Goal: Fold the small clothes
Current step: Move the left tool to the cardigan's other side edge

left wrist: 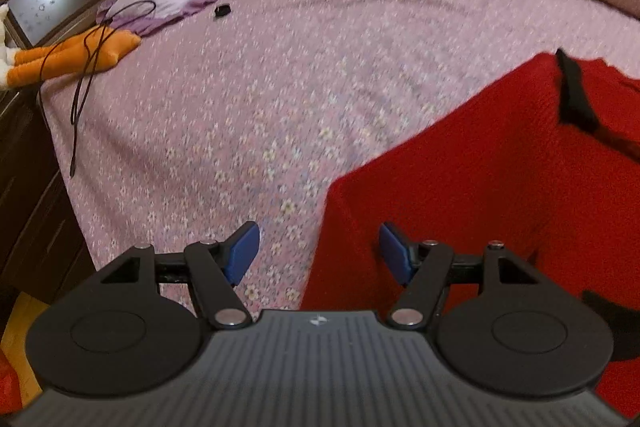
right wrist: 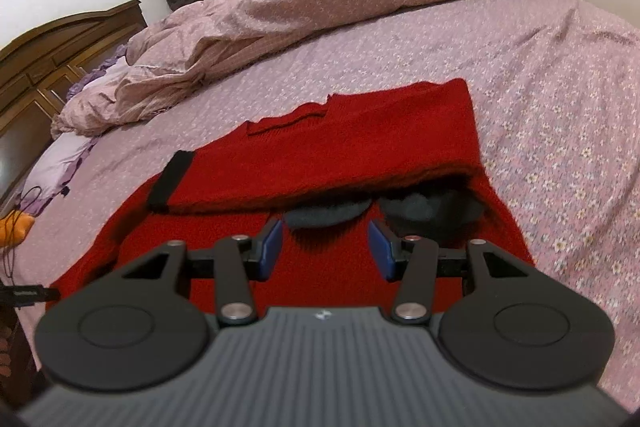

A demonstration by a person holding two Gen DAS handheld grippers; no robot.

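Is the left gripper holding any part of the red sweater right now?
No, the left gripper stands open over the edge of the red sweater, its blue pads clear of the fabric with nothing pinched between them.

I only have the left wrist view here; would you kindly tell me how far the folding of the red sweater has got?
Observer: In the right wrist view the red sweater has one sleeve folded across its body, the black cuff lying on the red knit.
Operator: Thank you. Is the right gripper holding anything?
Observer: No, the right gripper is open and empty above the sweater's lower part.
Operator: Anything under that sleeve?
Observer: Yes, two dark grey patches show just below the sleeve's edge.
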